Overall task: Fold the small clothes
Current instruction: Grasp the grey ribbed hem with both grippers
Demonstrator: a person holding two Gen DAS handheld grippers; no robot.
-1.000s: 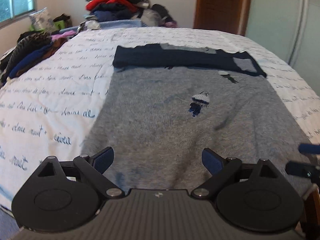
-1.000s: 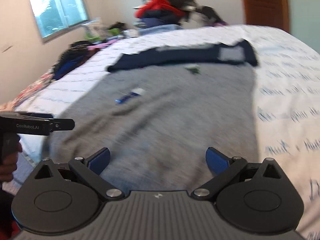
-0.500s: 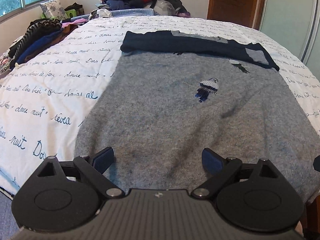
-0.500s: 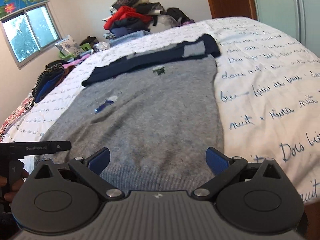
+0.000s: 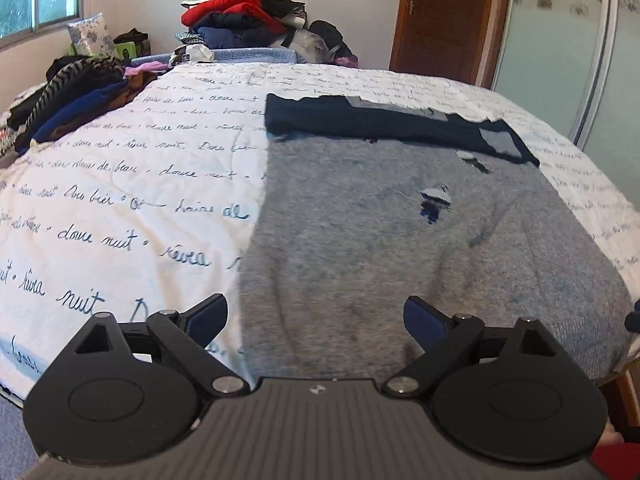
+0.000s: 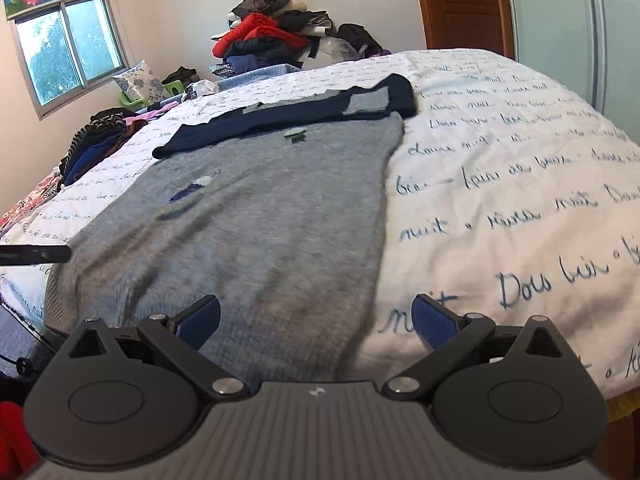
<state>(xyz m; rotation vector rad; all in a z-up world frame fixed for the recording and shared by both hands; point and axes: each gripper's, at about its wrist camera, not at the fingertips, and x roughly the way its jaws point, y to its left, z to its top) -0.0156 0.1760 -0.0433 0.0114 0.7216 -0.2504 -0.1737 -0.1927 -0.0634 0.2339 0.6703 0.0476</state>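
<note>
Left wrist view shows the left gripper (image 5: 316, 320) at the near edge of the bed (image 5: 120, 200), with its jaws wide open and nothing between them. Its left finger is over the white bedspread and its right finger is over the near hem of the grey sweater (image 5: 400, 248), so the left side edge of the sweater runs between the two fingers. From the right wrist view, the right gripper (image 6: 316, 320) is also at the near edge of the bed, jaws wide open and holding nothing. Its left finger is over the sweater hem and its right finger is over the bedspread; the right side edge of the sweater passes between them.

The sweater lies flat on the bedspread, from the near edge toward the middle of the bed. It has small sewn figures (image 5: 434, 204) on the front. Its far end is dark blue (image 5: 380, 128) with grey patches, and this part lies across the middle of the bed.

Farther, at the left edge of the bed, there is a heap of striped and blue clothes (image 5: 72, 96). Behind the far edge of the bed a bigger pile of clothes (image 5: 248, 16) with a red jacket stands by the wall. A window (image 6: 68, 52) is on the left wall and a brown door (image 5: 444, 16) is at the far right.
</note>
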